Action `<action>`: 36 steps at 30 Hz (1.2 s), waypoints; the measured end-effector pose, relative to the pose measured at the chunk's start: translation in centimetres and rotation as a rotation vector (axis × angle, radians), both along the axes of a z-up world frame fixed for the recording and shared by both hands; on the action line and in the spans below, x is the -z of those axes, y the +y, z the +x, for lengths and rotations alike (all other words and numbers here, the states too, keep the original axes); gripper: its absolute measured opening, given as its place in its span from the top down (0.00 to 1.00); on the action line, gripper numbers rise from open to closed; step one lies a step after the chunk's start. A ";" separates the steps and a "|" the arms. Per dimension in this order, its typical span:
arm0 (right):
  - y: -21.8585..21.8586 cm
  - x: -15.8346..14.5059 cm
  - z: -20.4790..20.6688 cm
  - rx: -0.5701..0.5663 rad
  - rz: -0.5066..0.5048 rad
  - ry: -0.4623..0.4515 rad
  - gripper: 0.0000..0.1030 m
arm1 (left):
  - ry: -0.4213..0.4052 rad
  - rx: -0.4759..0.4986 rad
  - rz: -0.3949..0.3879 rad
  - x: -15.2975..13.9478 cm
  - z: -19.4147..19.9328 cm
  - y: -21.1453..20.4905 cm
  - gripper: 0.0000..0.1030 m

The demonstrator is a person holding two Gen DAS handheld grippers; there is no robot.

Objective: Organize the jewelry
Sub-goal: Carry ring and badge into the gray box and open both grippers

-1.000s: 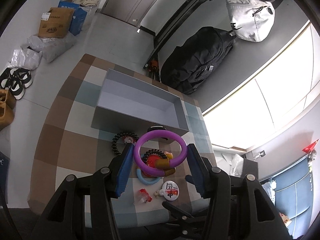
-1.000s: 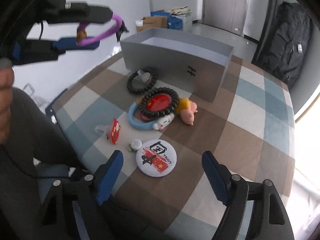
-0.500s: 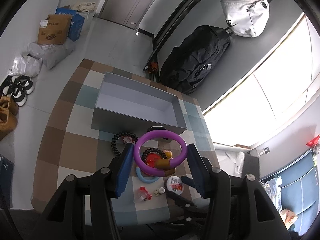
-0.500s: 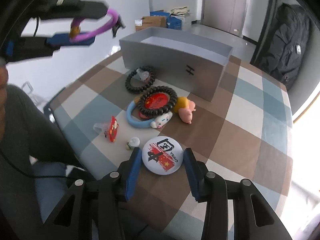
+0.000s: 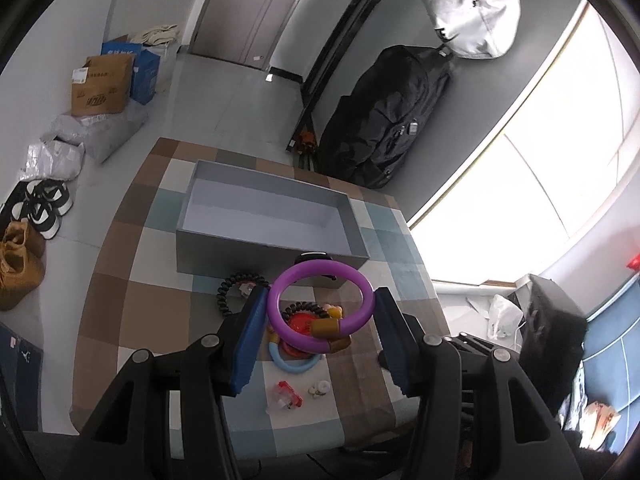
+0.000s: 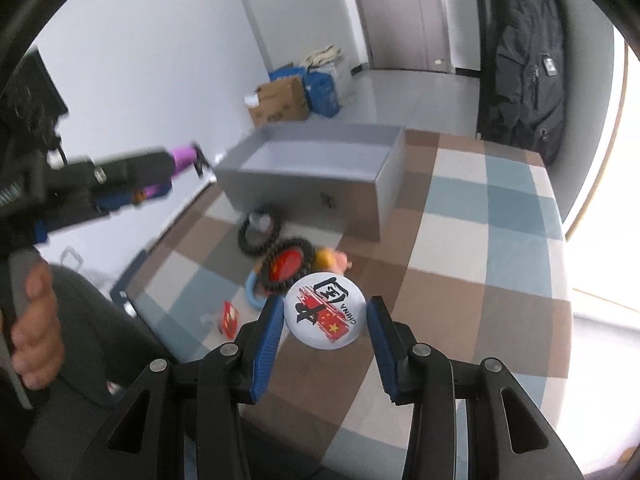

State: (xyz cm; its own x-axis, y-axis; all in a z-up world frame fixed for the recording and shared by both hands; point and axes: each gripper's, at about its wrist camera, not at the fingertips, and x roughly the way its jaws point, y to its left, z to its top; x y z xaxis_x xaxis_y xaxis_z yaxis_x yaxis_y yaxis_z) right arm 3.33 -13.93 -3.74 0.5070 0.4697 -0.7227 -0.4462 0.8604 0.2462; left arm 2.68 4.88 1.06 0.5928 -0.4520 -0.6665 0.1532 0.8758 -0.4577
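Observation:
My left gripper (image 5: 320, 320) is shut on a purple bangle (image 5: 320, 306) with a brown clasp, held high above the checked table. It also shows at the left of the right wrist view (image 6: 176, 172). My right gripper (image 6: 325, 328) is shut on a round white China badge (image 6: 325, 312), lifted off the table. An open grey box (image 5: 264, 216) (image 6: 316, 168) stands at the table's far side. In front of it lie a black bead bracelet (image 5: 236, 284) (image 6: 256, 236), a red disc ringed by black beads (image 6: 288, 266), a light blue ring (image 5: 292, 364) and a red clip (image 5: 286, 398) (image 6: 230, 316).
A small pink and yellow figure (image 6: 332, 260) lies beside the red disc. A small white piece (image 5: 319, 389) lies near the front edge. A black suitcase (image 5: 384, 112), cardboard boxes (image 5: 100, 88) and shoes (image 5: 40, 208) stand on the floor around the table.
My right gripper closed on the China badge and lifted it off the table. My left gripper rose higher with the purple bangle.

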 end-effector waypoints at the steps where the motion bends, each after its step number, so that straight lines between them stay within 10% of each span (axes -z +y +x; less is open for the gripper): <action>1: -0.2 -0.4 0.2 0.007 0.012 -0.004 0.60 | 0.008 -0.012 0.003 -0.1 0.3 0.1 0.53; 14: 1.4 -5.6 7.6 -0.026 0.081 -0.062 0.60 | 0.069 -0.042 0.032 -0.7 7.4 0.9 0.53; 36: 3.6 -2.1 14.8 -0.086 0.077 0.012 0.60 | 0.224 -0.036 0.000 3.6 12.4 1.1 0.53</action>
